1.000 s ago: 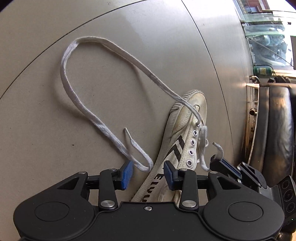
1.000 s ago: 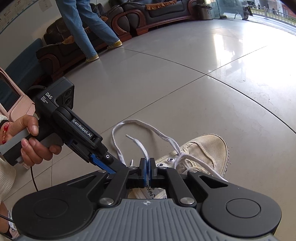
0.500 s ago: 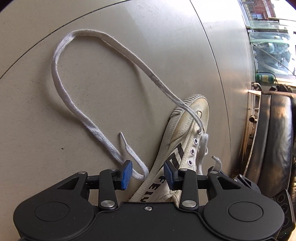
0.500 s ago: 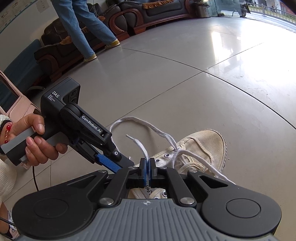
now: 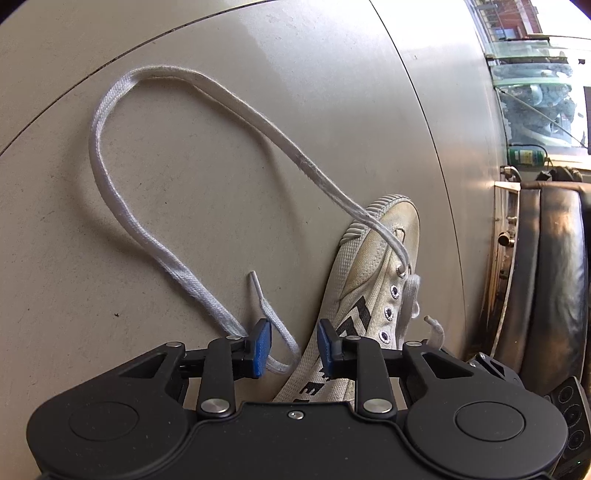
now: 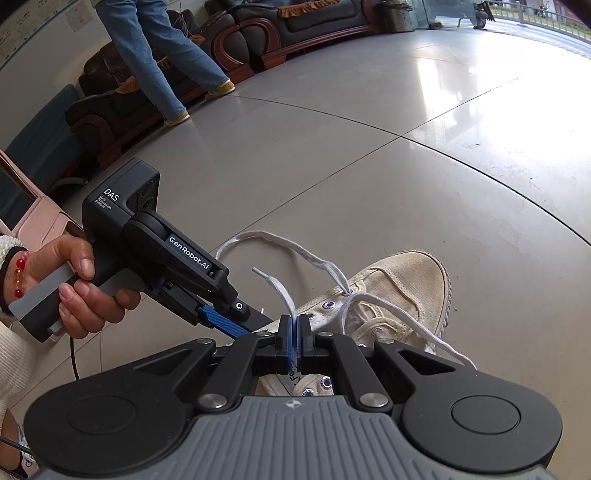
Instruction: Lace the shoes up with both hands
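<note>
On the grey tiled floor (image 5: 221, 206) lay our white canvas shoe (image 5: 373, 266), toe pointing away from us, only its front eyelets threaded; from there the lace (image 5: 110, 206) ran out in a wide loop across the tiles and came back beside the shoe, its stiff tip (image 5: 253, 275) resting on the floor just ahead of our left gripper (image 5: 293, 347). Half a second before, that gripper's blue pads (image 5: 263, 347) had stood further apart; they had just been closing, and now the returning strand lay between them, against the left pad, yet a clear gap remained, so we judged nothing was clamped. Our right gripper (image 6: 294, 341) was fully closed, a lace strand (image 6: 282, 295) rising from between its pads, so it appeared to pinch the other lace end just beside the shoe's eyelet row (image 6: 328, 305). Our left hand (image 6: 74, 284) held its tool low and close to the right one. We read this as the left side taking hold of its lace end, with threading through the empty eyelets not yet begun. Beyond, a person in jeans (image 6: 162, 55) walked past dark sofas (image 6: 314, 26).
</note>
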Demonstrator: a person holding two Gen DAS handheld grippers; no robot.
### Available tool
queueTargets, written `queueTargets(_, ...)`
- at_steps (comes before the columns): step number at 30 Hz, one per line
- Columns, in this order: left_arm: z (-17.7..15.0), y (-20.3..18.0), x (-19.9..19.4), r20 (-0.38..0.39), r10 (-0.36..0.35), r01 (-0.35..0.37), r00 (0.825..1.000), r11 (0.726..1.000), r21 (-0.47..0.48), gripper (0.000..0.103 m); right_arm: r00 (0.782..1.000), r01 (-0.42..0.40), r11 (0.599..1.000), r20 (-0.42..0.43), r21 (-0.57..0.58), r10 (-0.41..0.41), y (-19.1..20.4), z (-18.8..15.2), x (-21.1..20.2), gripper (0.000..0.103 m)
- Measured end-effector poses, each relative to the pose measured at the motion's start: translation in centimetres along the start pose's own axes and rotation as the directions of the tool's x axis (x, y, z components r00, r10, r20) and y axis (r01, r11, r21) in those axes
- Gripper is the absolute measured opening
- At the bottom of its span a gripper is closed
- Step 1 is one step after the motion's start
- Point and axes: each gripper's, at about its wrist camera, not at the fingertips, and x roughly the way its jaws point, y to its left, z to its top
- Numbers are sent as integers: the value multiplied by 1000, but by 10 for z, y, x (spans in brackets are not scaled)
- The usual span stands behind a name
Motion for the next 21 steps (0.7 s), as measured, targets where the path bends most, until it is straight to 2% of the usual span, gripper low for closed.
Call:
queueTargets(1, -1, -2, 1, 2, 4, -4, 1000, 1000, 13, 8, 1000, 1, 1000, 0, 4, -1, 0, 0, 1, 2)
queueTargets(6, -8, -15, -11, 57, 27, -35, 998, 988, 153, 0, 1000, 5, 1000, 11, 26, -5, 4, -1, 2, 2)
queueTargets(10, -16, -40, -34, 143, 6, -54, 990, 942, 330, 0, 999, 3, 999, 38, 49, -4, 8, 3, -3, 2)
queueTargets(13, -22, -60, -53, 194, -49, -38, 980, 906, 421, 0, 997, 4, 998, 73, 67, -8, 12, 8, -10, 2)
queueTargets(16, -26, -85, -80, 243, -127, -10, 962, 869, 494, 0, 991, 0, 996, 130, 93, -12, 15, 15, -23, 2)
queueTargets(19, -28, -114, -110, 278, -212, 18, 937, 824, 567, 0, 978, -5, 993, 207, 114, -19, 18, 27, -44, 2)
queueTargets(21, -30, -138, -131, 295, -270, 40, 917, 796, 603, 0, 959, -16, 992, 283, 129, -21, 20, 41, -67, 2)
